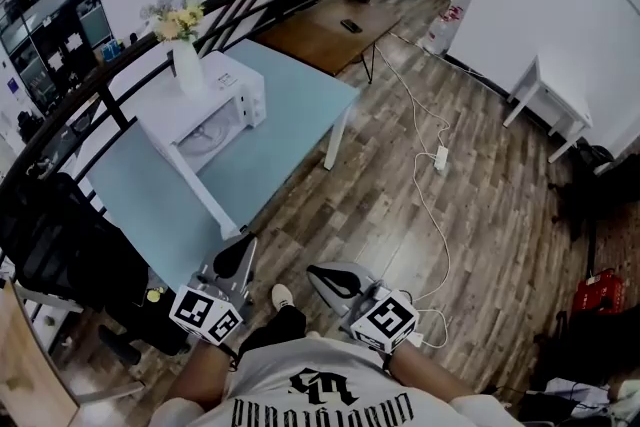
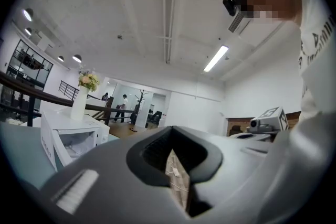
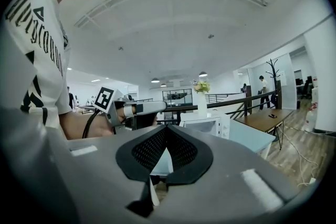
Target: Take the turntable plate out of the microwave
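Hovering near, well apart from the microwave (image 1: 215, 110), left gripper (image 1: 238, 260) and right gripper (image 1: 335, 280) were clenched, empty. Bumping it risked toppling the flower vase (image 1: 187, 65) on top

We saw a pale blue table (image 1: 290, 130) on white legs standing on a wood-plank floor (image 1: 490, 215). Directly on the table sat a white microwave (image 1: 215, 110), its door open, near the far-left edge. Behind it, a brown wooden table (image 1: 315, 40) carried a small dark object (image 1: 351, 25). A white cable (image 1: 425, 205) and power strip (image 1: 441, 158) lay on the floor.
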`<state>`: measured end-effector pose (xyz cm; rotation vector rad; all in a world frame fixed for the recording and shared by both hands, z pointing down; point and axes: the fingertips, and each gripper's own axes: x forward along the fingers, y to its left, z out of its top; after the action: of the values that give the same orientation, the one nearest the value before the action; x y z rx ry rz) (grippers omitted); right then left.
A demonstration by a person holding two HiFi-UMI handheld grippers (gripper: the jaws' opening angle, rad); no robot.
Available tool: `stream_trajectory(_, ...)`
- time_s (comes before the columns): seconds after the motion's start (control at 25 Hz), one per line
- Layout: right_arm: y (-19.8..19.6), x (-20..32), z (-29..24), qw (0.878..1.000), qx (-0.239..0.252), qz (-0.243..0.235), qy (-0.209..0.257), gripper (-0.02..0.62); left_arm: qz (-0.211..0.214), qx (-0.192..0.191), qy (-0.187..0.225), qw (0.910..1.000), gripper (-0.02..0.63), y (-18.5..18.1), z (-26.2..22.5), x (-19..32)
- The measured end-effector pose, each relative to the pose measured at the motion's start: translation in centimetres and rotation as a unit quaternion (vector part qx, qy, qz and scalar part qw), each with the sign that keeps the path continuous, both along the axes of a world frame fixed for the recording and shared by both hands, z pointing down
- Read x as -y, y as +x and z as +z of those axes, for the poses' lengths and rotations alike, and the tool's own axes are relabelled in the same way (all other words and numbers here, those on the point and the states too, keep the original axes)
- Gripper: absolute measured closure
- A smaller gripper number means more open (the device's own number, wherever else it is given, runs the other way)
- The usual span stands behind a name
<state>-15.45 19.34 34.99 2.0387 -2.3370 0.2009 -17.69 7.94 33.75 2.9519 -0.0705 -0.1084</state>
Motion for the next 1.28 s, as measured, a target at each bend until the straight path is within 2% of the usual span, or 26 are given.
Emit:
stream_trajectory(0.12,2.3,1.8,0.2,1.0,-0.001,0.009,0.001,0.592,-0.001,-0.008,-0.003,1.0,0.557,2.0,-0.1,2.2)
stream_trajectory(0.28,5.9,5.3,-0.4,0.999,-0.008,0.033,0.019,0.592,0.003,-0.019,-0.027,0.9995,0.557,4.5,-0.1,5.4)
stream_trajectory(0.4,8.1,8.9,-0.6,0.999,-0.007,0.032,0.025,0.592,0.002,-0.022,-0.022,0.9995,0.557,6.4,-0.1,8.3)
stream_trajectory(0.88,11.4,21.6,-0.5,1.0,0.014,-0.013,0.003,0.592,-0.015,-0.012,-0.024,0.9995,0.557,10.1,-0.4,19.1)
stream_trajectory(1.12,12.5,25.4,0.0,0.999,0.015,-0.048,-0.008,0.592,-0.05,-0.008,-0.03,0.9983,0.557,10.5,0.2,22.4)
stream_trajectory(1.28,14.0,27.5,1.1,0.996,0.018,-0.081,-0.017,0.592,-0.089,-0.009,-0.03,0.9956,0.557,11.0,0.7,24.3)
